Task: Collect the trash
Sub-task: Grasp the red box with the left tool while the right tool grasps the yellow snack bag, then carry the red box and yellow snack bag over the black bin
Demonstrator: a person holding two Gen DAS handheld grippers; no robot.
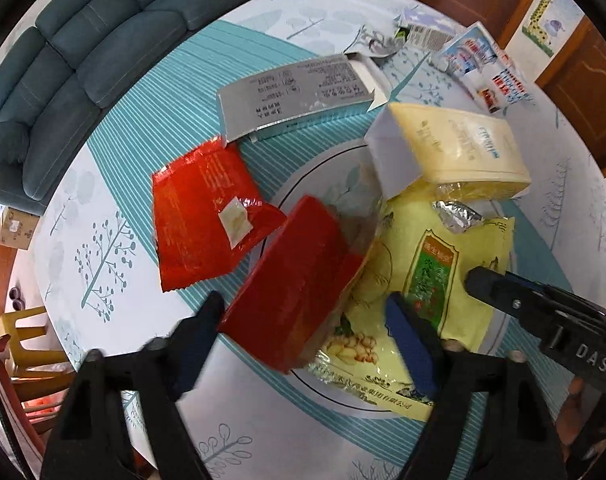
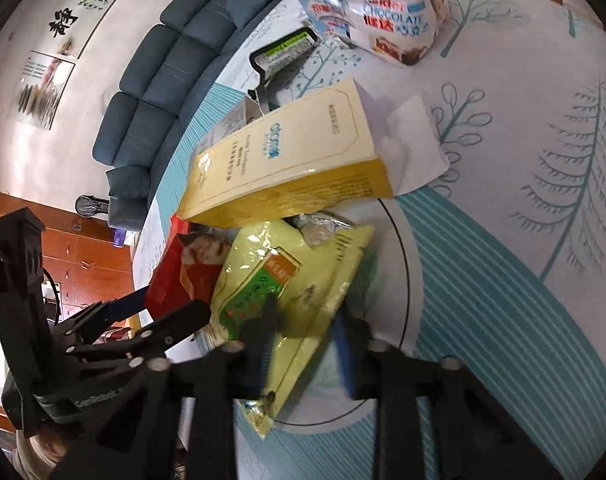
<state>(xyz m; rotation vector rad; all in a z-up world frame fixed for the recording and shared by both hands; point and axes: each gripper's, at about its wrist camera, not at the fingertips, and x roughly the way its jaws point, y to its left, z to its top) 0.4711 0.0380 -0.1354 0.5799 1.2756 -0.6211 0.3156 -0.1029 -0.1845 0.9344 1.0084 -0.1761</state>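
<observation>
Showing: a round desk (image 1: 103,216) under a tree-print cloth, strewn with empty packaging, seen from both wrist views.
Left gripper (image 1: 307,332): jaws set wide, straddling the near end of a red box (image 1: 291,292); whether the pads press on it cannot be told.
Red box: tilted, its lower end near the desk edge, its far end overlapping the yellow-green pouch (image 1: 431,264).
Right gripper (image 2: 307,332): jaws narrowed about the lower edge of the yellow-green pouch, one dark finger lying on its printed face; the frame is blurred there, so a firm grip cannot be confirmed.
Yellow-green pouch: flat on the circular printed centre of the cloth, with torn foil at its top, beside the red box.
Cream carton (image 2: 287,156): lying on its side, one flap open, its end resting over the top of the pouch.
Red wrapper (image 1: 207,212): flat, left of the red box.
Grey carton (image 1: 295,92): flat, farther back.
Chocolate bag (image 2: 375,8): crumpled, at the far edge.
Background: blue sofa (image 1: 83,48) beyond the desk.
</observation>
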